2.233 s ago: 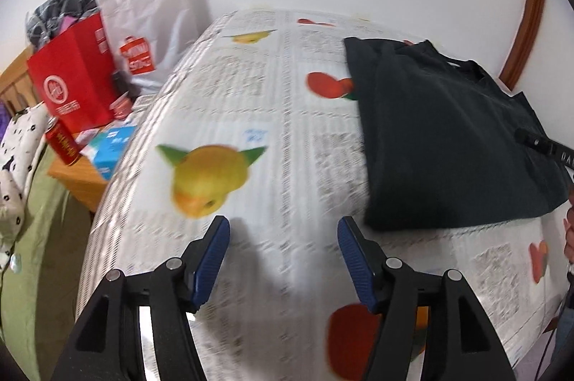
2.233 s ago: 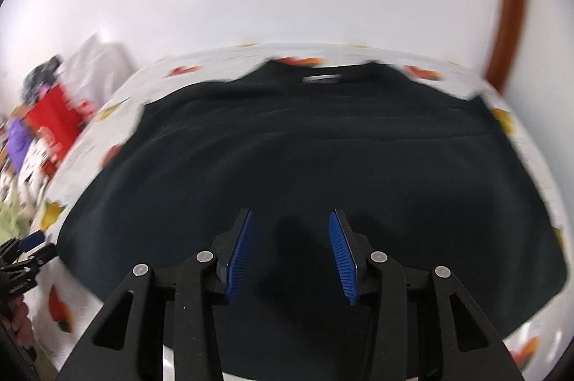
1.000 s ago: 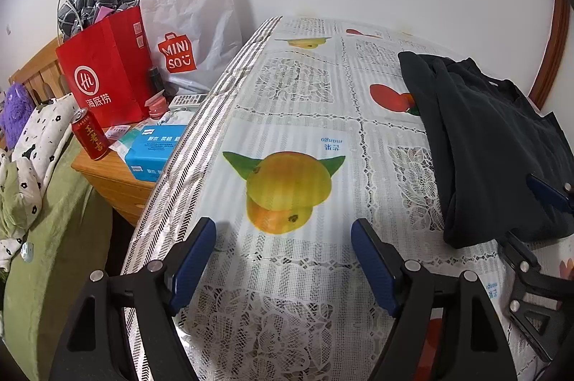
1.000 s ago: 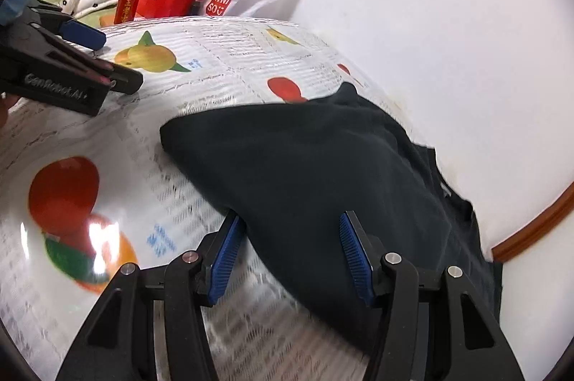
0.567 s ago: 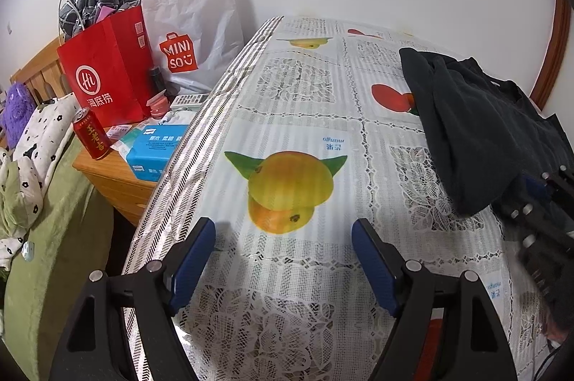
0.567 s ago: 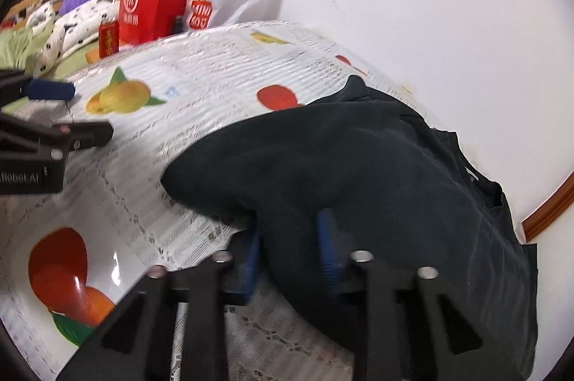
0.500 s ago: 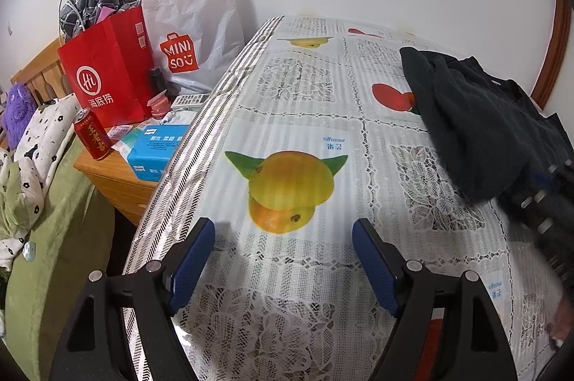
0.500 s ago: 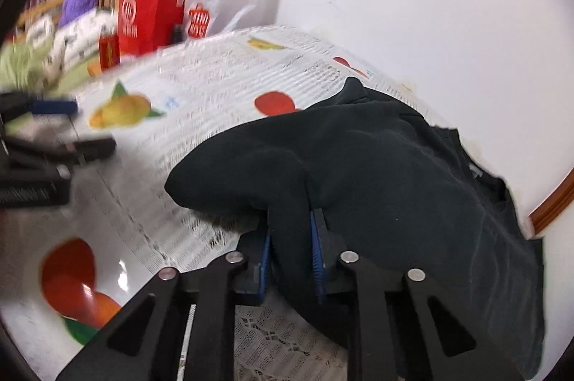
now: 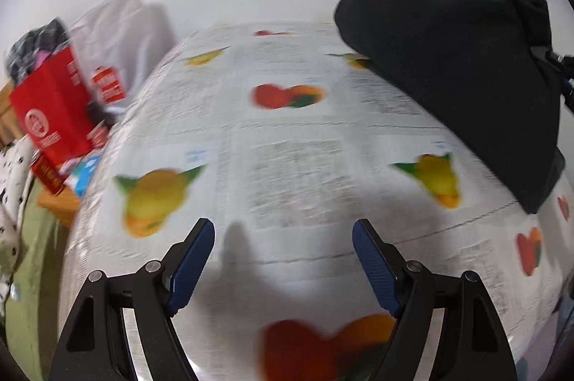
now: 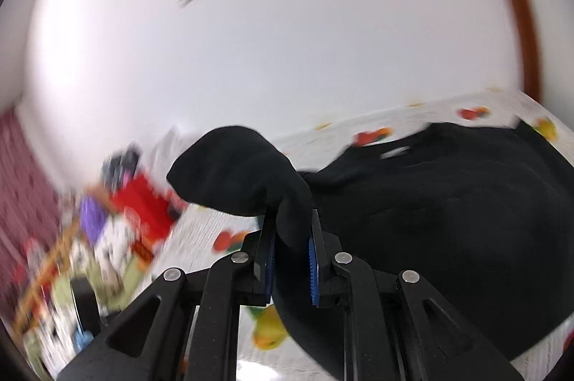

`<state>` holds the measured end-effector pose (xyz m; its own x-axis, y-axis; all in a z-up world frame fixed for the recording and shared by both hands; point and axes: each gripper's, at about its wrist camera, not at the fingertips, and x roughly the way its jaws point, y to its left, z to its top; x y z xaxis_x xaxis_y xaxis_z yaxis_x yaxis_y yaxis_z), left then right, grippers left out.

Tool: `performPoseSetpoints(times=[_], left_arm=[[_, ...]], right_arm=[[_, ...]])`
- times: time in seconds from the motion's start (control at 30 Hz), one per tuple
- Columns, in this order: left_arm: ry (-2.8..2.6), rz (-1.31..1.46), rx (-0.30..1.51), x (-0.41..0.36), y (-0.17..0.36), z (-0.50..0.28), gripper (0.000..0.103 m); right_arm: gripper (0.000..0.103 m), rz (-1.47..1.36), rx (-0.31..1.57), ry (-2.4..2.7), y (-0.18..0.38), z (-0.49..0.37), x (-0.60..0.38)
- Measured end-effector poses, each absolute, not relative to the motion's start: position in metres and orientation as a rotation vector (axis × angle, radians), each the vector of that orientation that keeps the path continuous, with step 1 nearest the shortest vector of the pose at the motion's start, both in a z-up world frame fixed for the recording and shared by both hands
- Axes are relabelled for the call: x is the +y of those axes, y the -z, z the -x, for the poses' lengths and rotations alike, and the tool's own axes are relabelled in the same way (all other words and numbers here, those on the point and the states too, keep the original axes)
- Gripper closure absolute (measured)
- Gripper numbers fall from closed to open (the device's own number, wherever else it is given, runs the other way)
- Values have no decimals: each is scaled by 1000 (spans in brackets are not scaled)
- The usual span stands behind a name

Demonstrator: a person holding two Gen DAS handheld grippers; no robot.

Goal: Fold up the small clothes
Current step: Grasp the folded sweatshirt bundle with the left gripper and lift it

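1. Garment status: we see the black shirt with most of its body on the fruit-print tablecloth, toward the wall side of the table, and one edge raised clear of the cloth.
2. We note the right gripper with its blue pads clamped on a bunched fold of that raised edge; fabric fills the narrow gap and a loose flap droops over the top of the fingers.
3. We note the left gripper with jaws spread wide and nothing between them, hovering over bare tablecloth, well apart from the shirt.
4. Step in hand, as we judge it: carry the pinched edge over the shirt body to lay a fold.
5. To do it well, we would keep the pinch firm, since the bunched hold looks likely to slip, and move the edge across in a low arc so the rest of the shirt does not drag.
6. We would bring the empty left gripper to the far side of the same edge, so that the fold line lands straight rather than skewed.
7. Change from one second back: the right jaws then stood open around the shirt edge lying flat; now they grip it and the edge is lifted.
8. The left view then showed the shirt flat at its right; now a raised peak hangs there. Both views are blurred now.
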<state>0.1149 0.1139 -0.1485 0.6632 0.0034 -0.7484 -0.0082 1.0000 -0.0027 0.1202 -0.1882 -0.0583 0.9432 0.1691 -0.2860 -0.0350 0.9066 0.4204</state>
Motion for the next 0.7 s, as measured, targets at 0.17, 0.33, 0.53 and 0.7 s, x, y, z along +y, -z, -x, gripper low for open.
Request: performPoseSetpoints(times=[0.17, 0.33, 0.53, 0.7], left_arm=[[99, -24, 833, 67, 142, -123, 25], [242, -34, 846, 17, 142, -126, 25], [385, -35, 866, -37, 139, -122, 25], [459, -37, 863, -67, 139, -120, 27]], right_arm=[[88, -513, 332, 15, 90, -94, -246], [88, -400, 436, 181, 117, -75, -266], [85, -271, 500, 199, 119, -68, -280], [54, -308, 490, 131, 110, -71, -304]])
